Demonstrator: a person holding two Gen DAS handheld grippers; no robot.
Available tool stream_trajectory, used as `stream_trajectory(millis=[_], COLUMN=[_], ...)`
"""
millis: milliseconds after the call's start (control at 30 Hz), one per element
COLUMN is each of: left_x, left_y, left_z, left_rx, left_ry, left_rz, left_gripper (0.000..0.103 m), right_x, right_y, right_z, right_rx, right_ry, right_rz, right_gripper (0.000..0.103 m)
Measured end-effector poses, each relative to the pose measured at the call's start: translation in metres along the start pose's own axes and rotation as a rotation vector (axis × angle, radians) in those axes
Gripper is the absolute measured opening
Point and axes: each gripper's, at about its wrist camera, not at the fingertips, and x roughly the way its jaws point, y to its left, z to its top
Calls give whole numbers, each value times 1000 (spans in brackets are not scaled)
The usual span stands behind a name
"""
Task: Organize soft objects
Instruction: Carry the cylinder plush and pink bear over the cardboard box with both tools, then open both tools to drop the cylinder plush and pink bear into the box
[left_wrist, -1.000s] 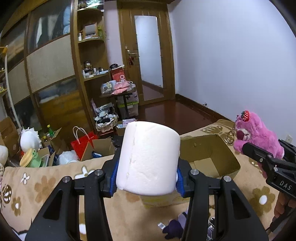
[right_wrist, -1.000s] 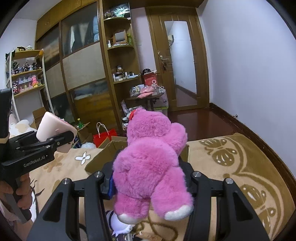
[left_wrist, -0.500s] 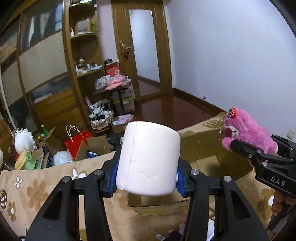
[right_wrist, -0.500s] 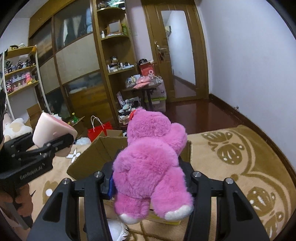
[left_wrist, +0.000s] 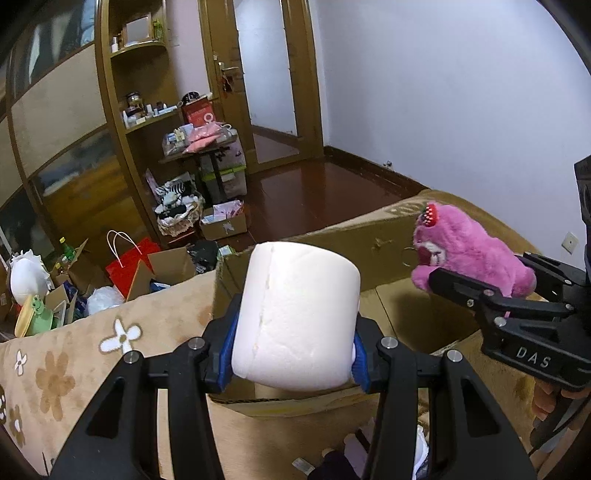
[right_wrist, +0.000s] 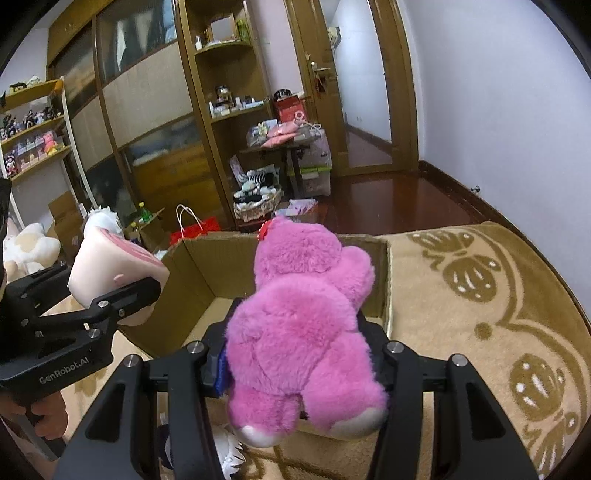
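Note:
My left gripper (left_wrist: 291, 354) is shut on a white cylindrical plush (left_wrist: 295, 314), held above the near edge of an open cardboard box (left_wrist: 332, 240). My right gripper (right_wrist: 299, 362) is shut on a pink plush bear (right_wrist: 303, 325), held over the box's near right side (right_wrist: 207, 266). The bear also shows in the left wrist view (left_wrist: 465, 254), with the right gripper (left_wrist: 480, 295) around it. The white plush, with a pink face, shows in the right wrist view (right_wrist: 110, 273) in the left gripper (right_wrist: 110, 299).
The box sits on a beige patterned blanket (right_wrist: 480, 295). More plush toys lie below the grippers (left_wrist: 343, 458). Beyond the bed edge are a red bag (left_wrist: 125, 262), cardboard boxes, shelves (left_wrist: 147, 122) and a door (left_wrist: 273, 74).
Both grippers have moved forward and down toward the open box, each still holding its plush. The box now looks larger and closer.

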Motion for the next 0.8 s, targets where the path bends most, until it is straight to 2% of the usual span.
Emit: stream_trajectory(millis=[300, 567, 633, 667, 800], left_x=[17, 23, 23, 21, 14], left_y=[3, 12, 12, 12, 15], left_z=[-5, -7, -7, -7, -5], left_rx=[-28, -73, -70, -70, -69], left_ry=[70, 87, 81, 75, 35], left_rz=[-15, -13, 6, 10, 23], left_gripper=[50, 54, 58, 64, 81], right_x=[8, 8, 8, 9, 7], right_y=[4, 4, 6, 6, 11], right_z=[-7, -6, -6, -7, -9], right_rx=[-19, -17, -18, -20, -29], right_ry=[30, 33, 32, 32, 25], right_rz=[2, 9, 12, 16, 30], right_gripper=[56, 59, 61, 64, 79])
